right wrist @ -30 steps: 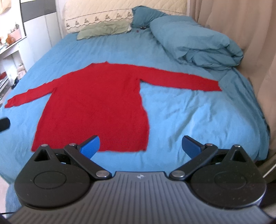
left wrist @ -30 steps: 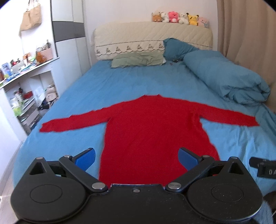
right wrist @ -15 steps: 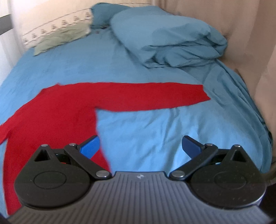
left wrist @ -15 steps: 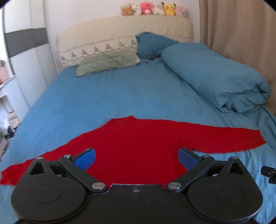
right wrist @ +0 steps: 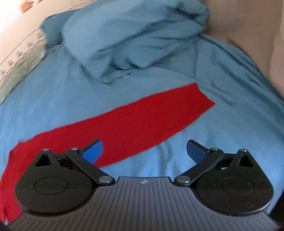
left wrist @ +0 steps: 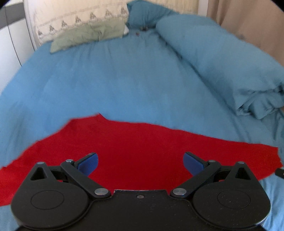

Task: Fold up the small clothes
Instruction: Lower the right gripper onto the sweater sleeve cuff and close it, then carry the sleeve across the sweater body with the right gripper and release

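Note:
A red long-sleeved sweater point(left wrist: 142, 147) lies flat on the blue bed sheet point(left wrist: 106, 85), neck toward the headboard. My left gripper point(left wrist: 140, 163) is open and empty, low over the sweater's upper body near the shoulders. In the right wrist view the sweater's right sleeve point(right wrist: 142, 117) stretches up to the right, its cuff near the rolled duvet. My right gripper point(right wrist: 143, 151) is open and empty, just over the sleeve's lower edge, its left fingertip point(right wrist: 93, 150) above the red cloth.
A rolled blue duvet point(left wrist: 221, 65) lies along the bed's right side and shows in the right wrist view point(right wrist: 133, 39). A green pillow point(left wrist: 88, 35) and a blue pillow point(left wrist: 145, 14) lie at the headboard. A beige curtain point(right wrist: 248, 26) hangs on the right.
Both grippers have moved forward and lower over the bed. The left went from the hem to the shoulders; the right swung right from the body to the right sleeve. Both stayed open.

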`<action>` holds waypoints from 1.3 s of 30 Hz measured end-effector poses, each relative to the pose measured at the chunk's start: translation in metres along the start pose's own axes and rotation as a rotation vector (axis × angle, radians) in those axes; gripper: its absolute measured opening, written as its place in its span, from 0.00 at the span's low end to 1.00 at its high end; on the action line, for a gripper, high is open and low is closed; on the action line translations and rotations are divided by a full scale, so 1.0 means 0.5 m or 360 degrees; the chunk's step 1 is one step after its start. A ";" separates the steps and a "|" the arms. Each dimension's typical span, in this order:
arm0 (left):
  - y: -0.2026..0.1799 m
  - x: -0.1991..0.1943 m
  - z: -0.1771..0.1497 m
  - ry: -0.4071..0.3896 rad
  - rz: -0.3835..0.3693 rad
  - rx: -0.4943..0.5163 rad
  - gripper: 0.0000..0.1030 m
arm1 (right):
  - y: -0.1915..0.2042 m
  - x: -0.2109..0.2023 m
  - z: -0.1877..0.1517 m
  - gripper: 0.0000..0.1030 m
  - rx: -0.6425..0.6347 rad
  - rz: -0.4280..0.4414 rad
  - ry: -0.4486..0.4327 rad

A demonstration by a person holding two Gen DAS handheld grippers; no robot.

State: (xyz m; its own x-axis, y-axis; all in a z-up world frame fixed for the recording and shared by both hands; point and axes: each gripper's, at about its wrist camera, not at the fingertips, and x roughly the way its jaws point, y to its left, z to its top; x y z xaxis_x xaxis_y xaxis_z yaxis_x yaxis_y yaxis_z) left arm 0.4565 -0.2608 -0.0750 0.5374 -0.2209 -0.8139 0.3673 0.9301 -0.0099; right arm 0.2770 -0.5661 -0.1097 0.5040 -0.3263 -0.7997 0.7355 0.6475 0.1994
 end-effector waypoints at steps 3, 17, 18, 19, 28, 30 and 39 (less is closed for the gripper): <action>-0.012 0.100 -0.005 0.0088 -0.0022 -0.0033 1.00 | -0.043 0.090 0.010 1.00 0.0103 -0.0057 -0.0006; 0.009 0.300 -0.043 0.0229 0.0026 -0.0150 0.98 | -0.133 0.246 0.019 0.68 0.0340 -0.0186 -0.0235; 0.007 0.300 -0.041 0.0214 0.0031 -0.0155 0.99 | -0.135 0.244 0.020 0.64 0.0354 -0.0191 -0.0246; 0.007 0.303 -0.040 0.0204 0.0035 -0.0160 0.99 | -0.133 0.247 0.026 0.48 0.0367 -0.0198 -0.0255; 0.066 0.264 0.006 0.0232 -0.0101 -0.0296 0.98 | -0.041 0.144 0.087 0.21 0.0285 -0.0035 -0.0446; 0.110 0.221 0.020 0.0186 -0.0095 -0.0319 0.98 | 0.027 0.105 0.102 0.21 0.0200 0.0090 -0.0497; 0.377 0.053 0.042 -0.0029 0.0158 -0.0334 0.99 | 0.452 -0.027 0.048 0.21 -0.0236 0.0849 -0.0473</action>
State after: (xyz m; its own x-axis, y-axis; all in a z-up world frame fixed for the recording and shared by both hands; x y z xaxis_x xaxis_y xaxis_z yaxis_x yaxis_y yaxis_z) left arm 0.5560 -0.0975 -0.0860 0.5770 -0.1288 -0.8065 0.1468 0.9878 -0.0527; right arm 0.4472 -0.4318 -0.0403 0.9045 -0.0955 -0.4157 0.2880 0.8556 0.4301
